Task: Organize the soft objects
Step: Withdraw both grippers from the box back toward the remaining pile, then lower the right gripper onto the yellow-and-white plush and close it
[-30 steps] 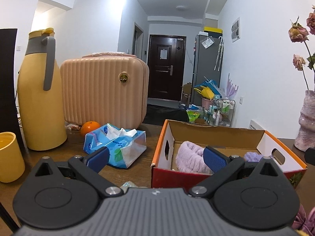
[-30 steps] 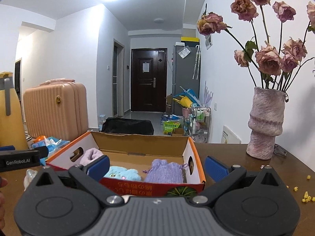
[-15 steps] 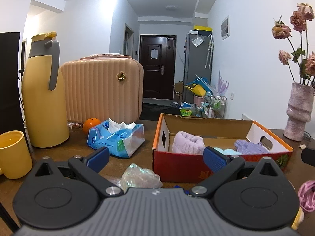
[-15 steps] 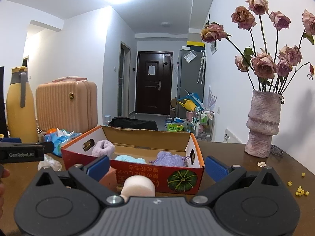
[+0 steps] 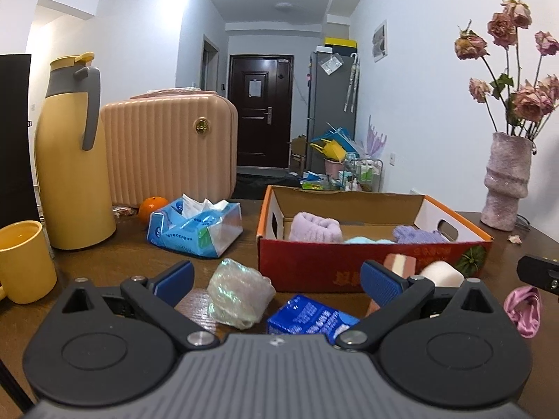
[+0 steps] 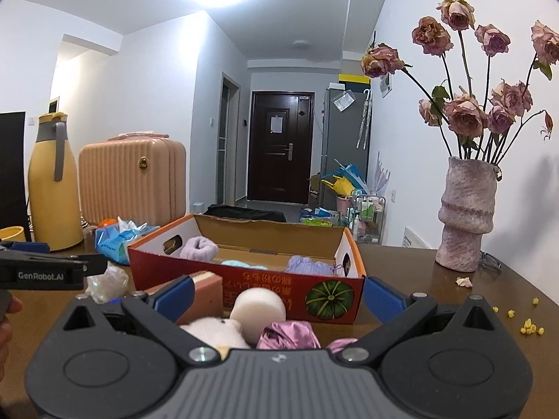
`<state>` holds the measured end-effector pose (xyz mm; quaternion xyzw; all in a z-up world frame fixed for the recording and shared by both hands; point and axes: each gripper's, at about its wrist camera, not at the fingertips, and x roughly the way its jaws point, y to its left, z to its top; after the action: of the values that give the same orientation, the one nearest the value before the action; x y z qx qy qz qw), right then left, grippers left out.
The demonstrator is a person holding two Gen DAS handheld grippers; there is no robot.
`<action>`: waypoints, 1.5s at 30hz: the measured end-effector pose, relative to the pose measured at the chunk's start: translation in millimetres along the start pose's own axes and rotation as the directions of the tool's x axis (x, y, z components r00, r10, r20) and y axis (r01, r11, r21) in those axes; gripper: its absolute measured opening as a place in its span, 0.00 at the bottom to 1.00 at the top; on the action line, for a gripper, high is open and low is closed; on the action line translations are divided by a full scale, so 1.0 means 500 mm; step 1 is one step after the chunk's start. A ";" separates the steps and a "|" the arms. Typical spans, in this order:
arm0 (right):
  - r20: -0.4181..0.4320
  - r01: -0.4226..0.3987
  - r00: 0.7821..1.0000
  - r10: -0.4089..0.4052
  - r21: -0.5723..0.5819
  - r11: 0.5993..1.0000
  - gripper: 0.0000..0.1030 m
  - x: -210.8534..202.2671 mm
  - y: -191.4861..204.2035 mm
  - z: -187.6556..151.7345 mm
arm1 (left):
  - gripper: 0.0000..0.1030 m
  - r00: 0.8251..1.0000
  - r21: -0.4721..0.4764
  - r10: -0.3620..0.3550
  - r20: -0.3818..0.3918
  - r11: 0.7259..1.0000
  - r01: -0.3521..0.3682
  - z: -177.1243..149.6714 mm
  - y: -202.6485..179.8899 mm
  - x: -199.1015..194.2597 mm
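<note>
Both tools pulled back, open, empty; crinkled bag (image 5: 239, 295), sponge (image 6: 259, 309) before box (image 5: 314, 265).

White walls (image 6: 146, 111) flank a hallway to a dark door (image 6: 281, 146).

Black left gripper (image 5: 276, 276), ribbed grey body, seemingly rubbery blue fingers (image 5: 379, 284).
</note>
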<state>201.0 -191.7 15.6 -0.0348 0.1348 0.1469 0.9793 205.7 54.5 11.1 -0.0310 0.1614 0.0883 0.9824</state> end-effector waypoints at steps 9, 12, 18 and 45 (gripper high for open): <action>-0.022 -0.017 1.000 0.017 -0.008 1.000 1.00 -0.017 0.011 -0.020 | 1.00 0.999 0.008 -0.038 -0.023 0.999 0.038 -0.020 0.005 -0.028; -0.029 -0.016 0.999 0.016 -0.014 1.000 1.00 -0.018 0.014 -0.024 | 1.00 0.999 0.008 -0.041 -0.034 0.999 0.042 -0.026 0.007 -0.036; -0.039 -0.024 0.999 0.023 -0.018 1.000 1.00 -0.023 0.019 -0.030 | 1.00 0.997 0.017 -0.058 -0.046 0.998 0.059 -0.036 0.004 -0.049; -0.274 -0.108 0.956 0.102 -0.006 0.994 1.00 0.107 0.074 -0.074 | 1.00 0.993 -0.008 -0.047 -0.111 0.999 0.046 -0.046 0.025 -0.040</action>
<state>229.6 -145.5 -35.9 -0.0580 0.2687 0.1938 0.9418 177.5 61.4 -4.6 -0.0421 0.2150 0.0639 0.9736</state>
